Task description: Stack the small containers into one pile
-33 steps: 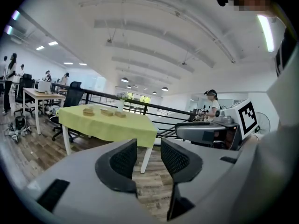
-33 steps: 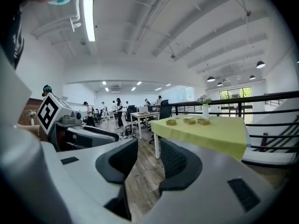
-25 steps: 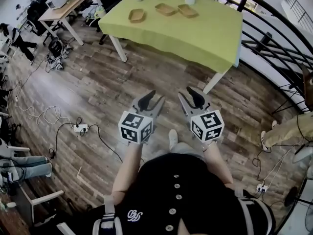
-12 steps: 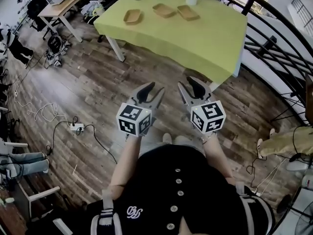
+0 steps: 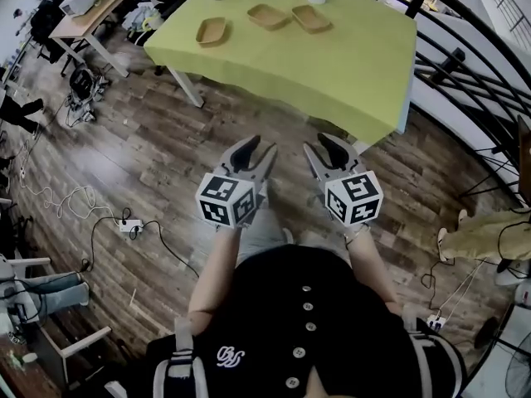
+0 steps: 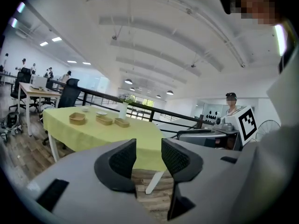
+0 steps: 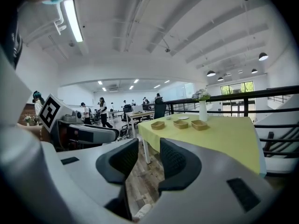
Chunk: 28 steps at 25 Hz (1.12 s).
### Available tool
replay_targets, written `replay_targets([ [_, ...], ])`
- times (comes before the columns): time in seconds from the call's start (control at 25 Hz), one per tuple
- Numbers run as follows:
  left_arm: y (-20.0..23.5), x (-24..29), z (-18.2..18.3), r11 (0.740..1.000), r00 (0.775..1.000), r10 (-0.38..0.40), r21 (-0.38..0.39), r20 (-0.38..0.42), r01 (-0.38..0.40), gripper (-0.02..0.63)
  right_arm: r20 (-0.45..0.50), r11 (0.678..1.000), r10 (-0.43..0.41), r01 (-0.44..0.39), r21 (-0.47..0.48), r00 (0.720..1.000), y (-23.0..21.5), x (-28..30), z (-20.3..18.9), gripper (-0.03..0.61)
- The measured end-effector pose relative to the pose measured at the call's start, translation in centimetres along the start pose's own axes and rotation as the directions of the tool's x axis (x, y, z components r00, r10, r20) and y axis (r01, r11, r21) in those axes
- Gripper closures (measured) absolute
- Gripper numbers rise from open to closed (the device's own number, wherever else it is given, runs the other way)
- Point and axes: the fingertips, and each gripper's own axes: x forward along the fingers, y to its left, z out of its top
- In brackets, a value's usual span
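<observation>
Nothing stacked yet. Left container (image 5: 211, 31), middle container (image 5: 267, 16) & right container (image 5: 310, 17) lie separate near the table's (image 5: 332, 69) far edge. Left gripper (image 5: 255, 151) & right gripper (image 5: 322, 148) are open, empty, well short of the near edge. Right jaws just closed a little, nothing btwn them.

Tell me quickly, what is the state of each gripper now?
Left gripper: open, nothing between its jaws.
Right gripper: open, nothing between its jaws, which have just been closing slightly.
</observation>
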Motion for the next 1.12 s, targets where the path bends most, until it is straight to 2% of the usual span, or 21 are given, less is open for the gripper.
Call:
replay_targets([
  [0.12,2.6,1.3,0.5,1.0,1.0,0.009,-0.002,0.009,-0.009,0.449,0.009,0.999,-0.037,0.037,0.005,0.999,-1.6,1.8,0.3,0.442],
  [0.36,7.6,5.3,2.6,0.999,0.999,-0.02,0.026,-0.038,0.021,0.448,0.005,0.998,-0.066,0.066,0.01,0.998,-4.8,7.7,1.9,0.442],
  [0.84,18.5,9.9,7.9,0.995,0.995,-0.079,0.055,-0.056,0.082,0.449,-0.018,0.998,-0.059,0.059,0.0,0.998,-5.6,21.0,5.3,0.446],
  [1.12,22.2,12.2,9.0,0.992,0.99,-0.113,0.05,-0.078,0.117,0.449,-0.018,0.992,-0.116,0.117,0.039,0.993,-7.1,24.1,5.9,0.457],
])
